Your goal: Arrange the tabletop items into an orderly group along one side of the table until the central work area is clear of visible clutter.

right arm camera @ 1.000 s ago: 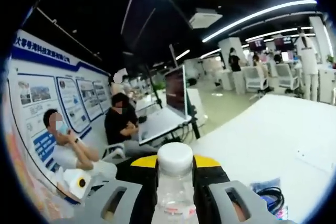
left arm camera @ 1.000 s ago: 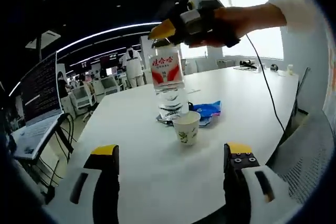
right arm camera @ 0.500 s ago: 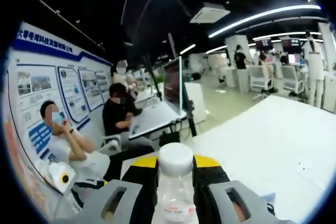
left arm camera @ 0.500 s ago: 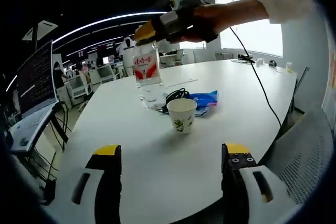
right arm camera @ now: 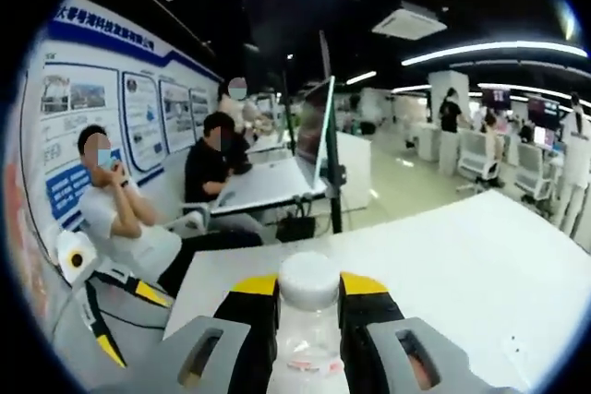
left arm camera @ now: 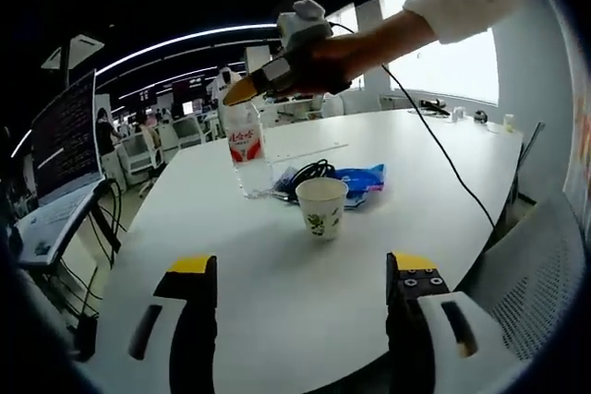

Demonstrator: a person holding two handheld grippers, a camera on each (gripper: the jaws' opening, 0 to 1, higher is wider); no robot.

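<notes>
Nearest in the left gripper view: left gripper (left arm camera: 300, 276) released, its two yellow-tipped jaws set wide apart over bare white bench (left arm camera: 277, 283), grasping nothing. Just beyond, a paper cup (left arm camera: 320, 207) upright near the middle of the bench. Right behind the cup, a coil of black cable (left arm camera: 310, 173) lying on or against a blue packet (left arm camera: 363, 176); whether touching the cup, cannot tell. Left of those, a clear water bottle (left arm camera: 246, 149) with a red-and-white label, upright, base at or just above the bench surface. Clamped around the bottle's neck, the right gripper (left arm camera: 242, 91), held by a hand (left arm camera: 323, 59) in a white sleeve reaching in from the upper right.

In the right gripper view: jaws closed on either side of the bottle just below its white cap (right arm camera: 308, 278). Past it, white bench, then a monitor (right arm camera: 316, 131) on a desk and seated people along a wall with posters.
</notes>
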